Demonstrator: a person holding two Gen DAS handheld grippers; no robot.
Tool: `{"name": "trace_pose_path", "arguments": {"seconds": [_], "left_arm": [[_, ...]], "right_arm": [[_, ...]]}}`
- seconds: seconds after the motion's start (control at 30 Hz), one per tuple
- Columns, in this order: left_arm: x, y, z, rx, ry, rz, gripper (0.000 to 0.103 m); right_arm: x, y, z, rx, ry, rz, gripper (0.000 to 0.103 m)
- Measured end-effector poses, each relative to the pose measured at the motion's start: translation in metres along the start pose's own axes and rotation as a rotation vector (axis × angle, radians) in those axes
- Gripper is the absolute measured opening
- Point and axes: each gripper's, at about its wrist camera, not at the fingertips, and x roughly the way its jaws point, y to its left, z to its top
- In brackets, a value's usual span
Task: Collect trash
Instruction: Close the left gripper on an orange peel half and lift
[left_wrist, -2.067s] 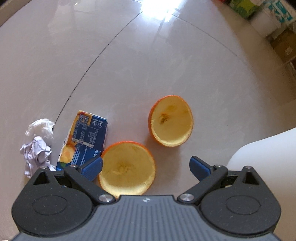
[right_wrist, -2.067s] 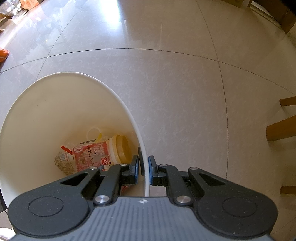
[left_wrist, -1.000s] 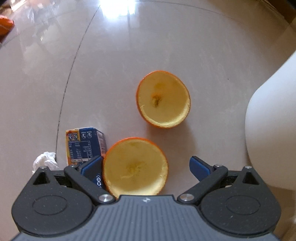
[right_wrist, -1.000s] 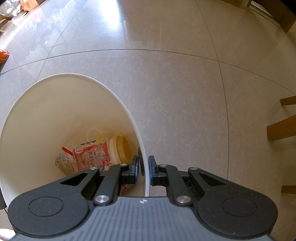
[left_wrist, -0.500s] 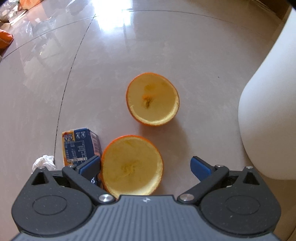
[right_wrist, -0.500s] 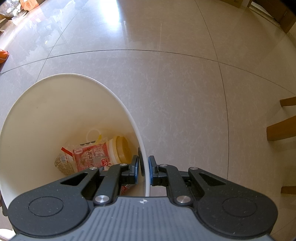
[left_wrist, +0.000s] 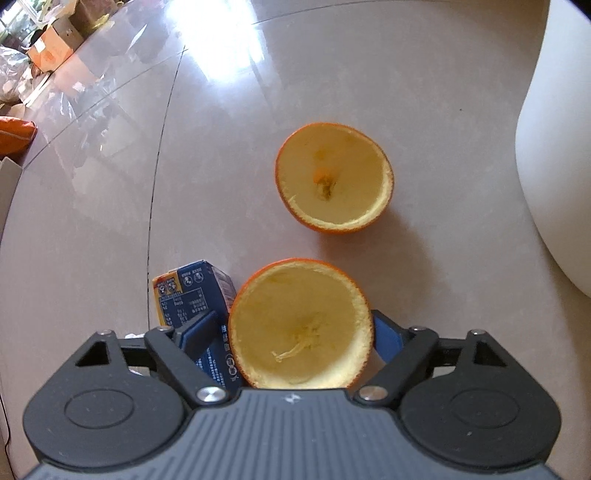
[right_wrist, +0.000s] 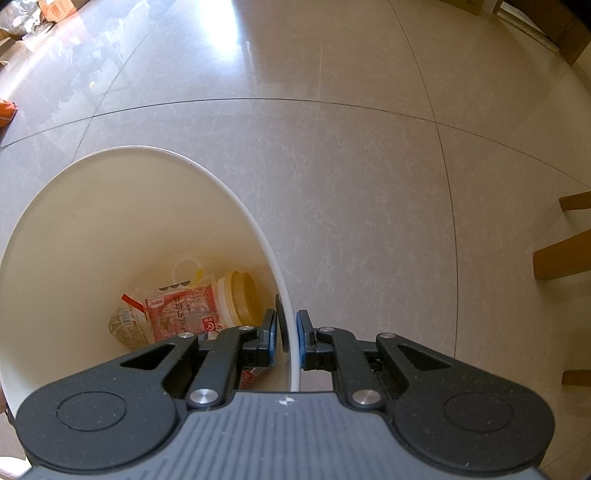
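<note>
Straddling the nearer orange peel half (left_wrist: 301, 325) at lower centre with the left gripper (left_wrist: 295, 332), spread wide, not yet clenched.
Closing evenly on the rim, clear of the juice carton (left_wrist: 195, 295); right gripper (right_wrist: 286, 338) clamped on the white bin (right_wrist: 110, 206) wall, lower left.

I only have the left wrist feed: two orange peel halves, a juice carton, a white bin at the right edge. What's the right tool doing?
Observer: The right tool is shut on the bin's rim, one finger inside, one outside.
Operator: Bin empty?
Observer: No. A red-labelled packet and a jar with a yellow lid lie at the bottom.
Operator: Anything on the floor beyond the bin?
Observer: Bare tiles there; wooden furniture legs show at the right edge.
</note>
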Motion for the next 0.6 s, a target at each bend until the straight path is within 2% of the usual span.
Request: {"name": "trace_pose_path", "arguments": {"seconds": [0.13,0.4,0.6], "left_arm": [[-0.005,-0.002,0.002,0.027,-0.006,-0.019,0.072],[-0.018,0.008,0.013,-0.006,0.034,-0.079,0.069],[-0.055,0.013,0.027,0.087,0.062,-0.119,0.069]], "right_arm": [[0.0,0.0,0.0,-0.001,0.0,0.0,0.013],[0.001,-0.003,0.0,0.003,0.003,0.008,0.013],[0.002,-0.006,0.001,0.005,0.008,0.014,0.013]]}}
